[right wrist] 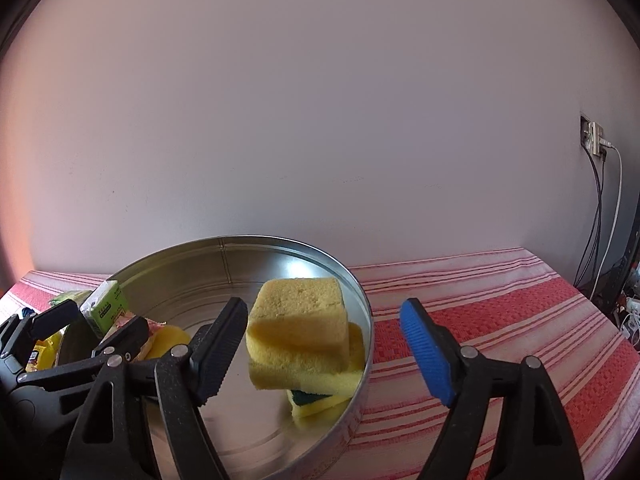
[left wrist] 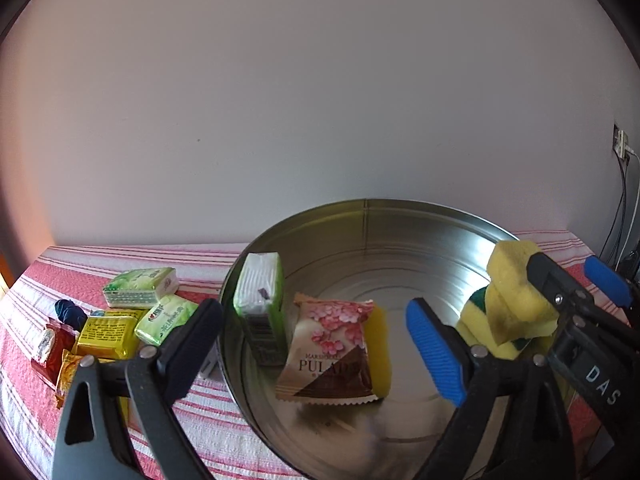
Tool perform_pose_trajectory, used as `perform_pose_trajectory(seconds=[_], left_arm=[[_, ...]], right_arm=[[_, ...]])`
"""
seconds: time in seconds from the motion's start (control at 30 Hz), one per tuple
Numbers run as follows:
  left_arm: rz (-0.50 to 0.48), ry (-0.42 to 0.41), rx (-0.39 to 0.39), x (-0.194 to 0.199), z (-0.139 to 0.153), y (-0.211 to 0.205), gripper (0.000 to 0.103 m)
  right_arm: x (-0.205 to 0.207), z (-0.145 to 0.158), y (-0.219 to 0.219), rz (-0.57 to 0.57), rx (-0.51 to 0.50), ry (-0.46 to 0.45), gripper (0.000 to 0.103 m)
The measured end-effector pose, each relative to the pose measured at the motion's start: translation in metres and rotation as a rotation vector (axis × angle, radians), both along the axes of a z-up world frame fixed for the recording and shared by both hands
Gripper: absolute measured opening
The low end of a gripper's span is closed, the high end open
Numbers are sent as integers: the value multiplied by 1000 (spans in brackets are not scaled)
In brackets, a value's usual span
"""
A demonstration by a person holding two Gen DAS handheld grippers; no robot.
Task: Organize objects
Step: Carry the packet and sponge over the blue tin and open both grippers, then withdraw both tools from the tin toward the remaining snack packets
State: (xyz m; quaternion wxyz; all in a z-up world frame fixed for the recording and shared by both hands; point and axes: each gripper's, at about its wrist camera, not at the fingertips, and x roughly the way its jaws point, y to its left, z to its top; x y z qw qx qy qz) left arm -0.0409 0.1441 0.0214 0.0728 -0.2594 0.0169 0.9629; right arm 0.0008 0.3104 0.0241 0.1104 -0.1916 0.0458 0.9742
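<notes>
A round metal tin [left wrist: 400, 232] [right wrist: 192, 268] stands on the striped cloth. Inside it are a green tissue pack [left wrist: 262, 300] [right wrist: 108, 304], a pink-flowered snack packet [left wrist: 332, 352], a yellow sponge under that packet [left wrist: 380, 352], and a stack of yellow sponges [left wrist: 516, 304] [right wrist: 304, 336] at the right wall. My left gripper [left wrist: 316, 352] is open around the tissue pack and snack packet. My right gripper [right wrist: 324, 352] is open around the sponge stack, touching nothing; it also shows in the left wrist view [left wrist: 576, 284].
Left of the tin lie green tissue packs [left wrist: 140, 288], a yellow packet [left wrist: 108, 336], a red packet [left wrist: 52, 348] and a dark blue item [left wrist: 70, 312]. Red-and-white striped cloth [right wrist: 500, 312] extends right of the tin. A wall socket with cables [right wrist: 596, 140] is at far right.
</notes>
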Motion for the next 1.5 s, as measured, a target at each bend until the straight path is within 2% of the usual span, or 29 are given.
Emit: perform_pose_trajectory(seconds=[0.23, 0.37, 0.47, 0.67, 0.77, 0.87, 0.97, 1.3, 1.5], left_arm=[[-9, 57, -36, 21, 5, 0, 102], [1, 74, -46, 37, 11, -3, 102], [16, 77, -36, 32, 7, -16, 102], [43, 66, -19, 37, 3, -34, 102], [44, 90, -27, 44, 4, -40, 102], [51, 102, -44, 49, 5, -45, 102], [54, 98, -29, 51, 5, -54, 102], [55, 80, -25, 56, 2, -73, 102], [65, 65, -19, 56, 1, -90, 102]], right_arm=[[8, 4, -7, 14, 23, 63, 86], [17, 7, -18, 9, 81, 105, 93], [21, 7, -19, 24, 77, 112, 97], [29, 6, -21, 11, 41, 113, 98], [31, 6, -23, -1, 32, 111, 98], [35, 6, -30, -24, 55, 108, 98], [38, 5, -39, -33, 82, 101, 98], [47, 7, -55, -97, 95, 79, 98], [51, 6, -70, -91, 103, 66, 98]])
